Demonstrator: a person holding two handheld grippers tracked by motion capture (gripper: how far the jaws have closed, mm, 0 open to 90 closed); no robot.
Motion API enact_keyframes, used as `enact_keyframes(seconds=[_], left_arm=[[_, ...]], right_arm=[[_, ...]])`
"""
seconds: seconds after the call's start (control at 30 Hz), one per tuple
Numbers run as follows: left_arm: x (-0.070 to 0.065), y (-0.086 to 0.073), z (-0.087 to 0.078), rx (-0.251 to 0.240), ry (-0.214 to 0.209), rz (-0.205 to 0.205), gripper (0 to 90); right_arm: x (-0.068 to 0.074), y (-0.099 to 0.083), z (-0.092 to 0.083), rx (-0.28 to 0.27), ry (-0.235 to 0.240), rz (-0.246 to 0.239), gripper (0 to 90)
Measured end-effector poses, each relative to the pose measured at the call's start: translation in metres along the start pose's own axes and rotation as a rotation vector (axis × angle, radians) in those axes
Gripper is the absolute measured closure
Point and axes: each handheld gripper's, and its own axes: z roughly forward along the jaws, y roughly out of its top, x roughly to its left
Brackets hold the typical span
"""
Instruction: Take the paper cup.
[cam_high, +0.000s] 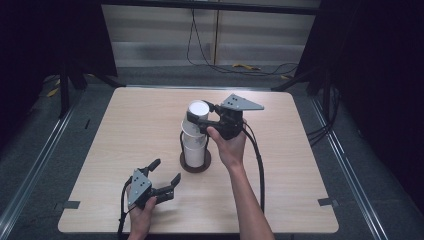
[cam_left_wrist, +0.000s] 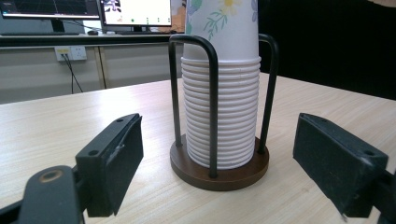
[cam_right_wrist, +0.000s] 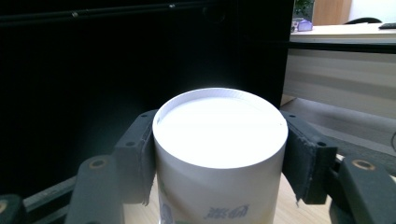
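Right tongs (cam_high: 202, 121) clamped on top cup (cam_high: 198, 111) of stack (cam_high: 195, 145) in holder (cam_high: 195, 163) mid-counter (cam_high: 125, 120), left tongs (cam_high: 165, 172) wide, idle near front edge; grip done, pulling cup free left.

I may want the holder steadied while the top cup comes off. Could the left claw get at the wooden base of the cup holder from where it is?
Probably yes. The left claw is open, facing the wooden base with bare table between.
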Motion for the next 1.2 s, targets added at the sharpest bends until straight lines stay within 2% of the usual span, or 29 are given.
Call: enact_keyframes(seconds=[0.4, 0.6, 0.9, 1.2], left_arm=[[0.000, 0.000, 0.000, 0.008, -0.003, 0.001, 16.1], [0.000, 0.000, 0.000, 0.007, -0.010, 0.002, 16.4], [0.001, 0.000, 0.001, 0.013, 0.005, -0.006, 19.8], [0.000, 0.000, 0.000, 0.006, 0.014, 0.008, 18.8]], right_arm=[[0.002, 0.014, -0.015, -0.042, 0.016, 0.010, 35.6], [0.000, 0.016, -0.023, -0.046, 0.004, 0.009, 35.6], [-0.002, 0.019, -0.040, -0.068, -0.016, 0.013, 35.6], [0.000, 0.015, -0.056, -0.067, -0.027, -0.002, 35.9]])
